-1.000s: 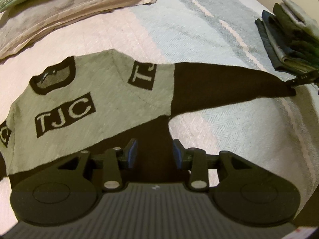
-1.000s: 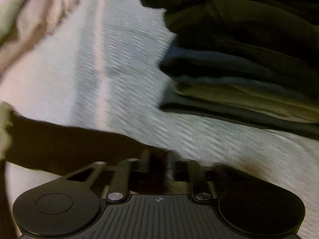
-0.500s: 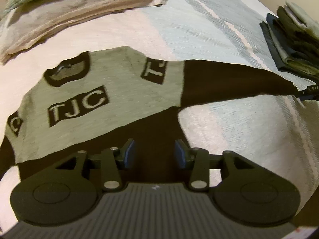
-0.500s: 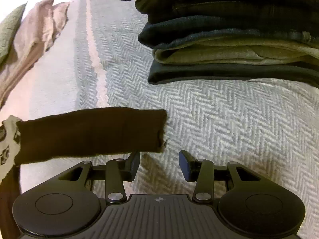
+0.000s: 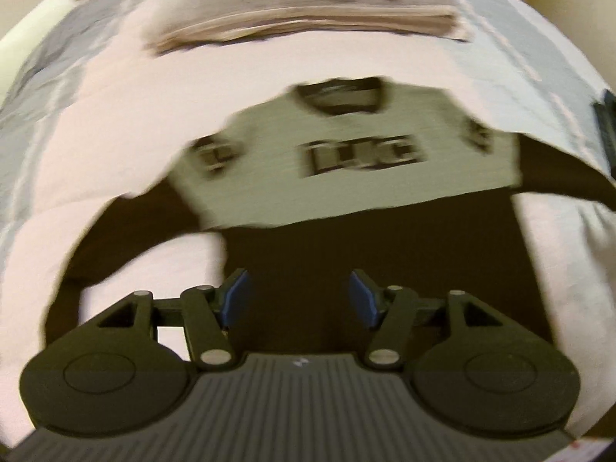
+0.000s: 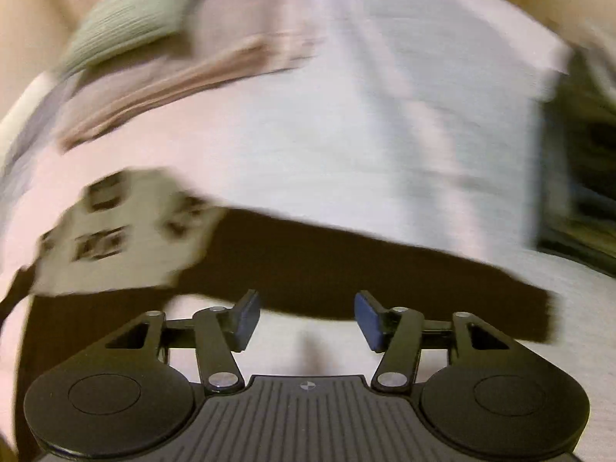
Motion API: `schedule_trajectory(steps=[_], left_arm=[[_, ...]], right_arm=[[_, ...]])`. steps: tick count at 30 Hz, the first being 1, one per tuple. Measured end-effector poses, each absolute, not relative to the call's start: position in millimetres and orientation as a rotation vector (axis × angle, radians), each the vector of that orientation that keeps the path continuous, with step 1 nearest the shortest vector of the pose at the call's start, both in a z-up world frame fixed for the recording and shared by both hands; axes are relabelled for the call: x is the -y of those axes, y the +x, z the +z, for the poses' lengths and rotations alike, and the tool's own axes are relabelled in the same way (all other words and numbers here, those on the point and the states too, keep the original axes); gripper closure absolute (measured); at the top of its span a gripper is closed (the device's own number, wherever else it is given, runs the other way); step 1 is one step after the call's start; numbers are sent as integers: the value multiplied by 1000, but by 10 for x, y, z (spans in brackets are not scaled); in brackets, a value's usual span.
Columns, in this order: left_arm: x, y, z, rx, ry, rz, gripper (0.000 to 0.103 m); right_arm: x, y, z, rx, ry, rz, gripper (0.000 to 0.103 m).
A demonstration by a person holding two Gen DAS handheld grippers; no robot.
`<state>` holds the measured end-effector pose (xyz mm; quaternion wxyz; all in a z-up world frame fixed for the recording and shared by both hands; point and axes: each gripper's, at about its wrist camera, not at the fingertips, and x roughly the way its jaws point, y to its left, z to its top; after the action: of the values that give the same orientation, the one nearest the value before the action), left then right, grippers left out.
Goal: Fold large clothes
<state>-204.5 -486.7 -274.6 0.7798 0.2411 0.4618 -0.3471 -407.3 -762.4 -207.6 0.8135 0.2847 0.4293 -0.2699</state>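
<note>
Left wrist view: the left claw [image 5: 298, 300], wide open and empty, has swung to face the grey-and-black lettered sweater [image 5: 346, 161] squarely; it lies flat on the pale quilted bed [image 5: 96, 123].

Right wrist view: the right claw [image 6: 306, 317], open and empty after releasing the cuff, hovers beside the outstretched black sleeve [image 6: 365, 269]. Sleeve folding comes next.

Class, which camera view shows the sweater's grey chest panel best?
The left wrist view: the sweater's grey chest panel faces the camera whole, though blurred. The right wrist view shows that panel only small at the left edge, beside a dark sleeve.
</note>
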Motion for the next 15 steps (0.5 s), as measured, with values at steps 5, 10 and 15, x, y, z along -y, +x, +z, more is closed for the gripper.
schedule_trajectory(steps=[5, 10, 15], left_arm=[[3760, -1266, -2816, -1001, 493, -676, 44], [2735, -540, -3058, -1042, 498, -611, 44], [2181, -31, -3458, -1173, 376, -616, 44]], right_arm=[[6696, -2929, -2113, -938, 560, -468, 46], [5820, -1773, -2383, -1012, 551, -384, 45], [5139, -816, -2539, -1069, 481, -231, 45]])
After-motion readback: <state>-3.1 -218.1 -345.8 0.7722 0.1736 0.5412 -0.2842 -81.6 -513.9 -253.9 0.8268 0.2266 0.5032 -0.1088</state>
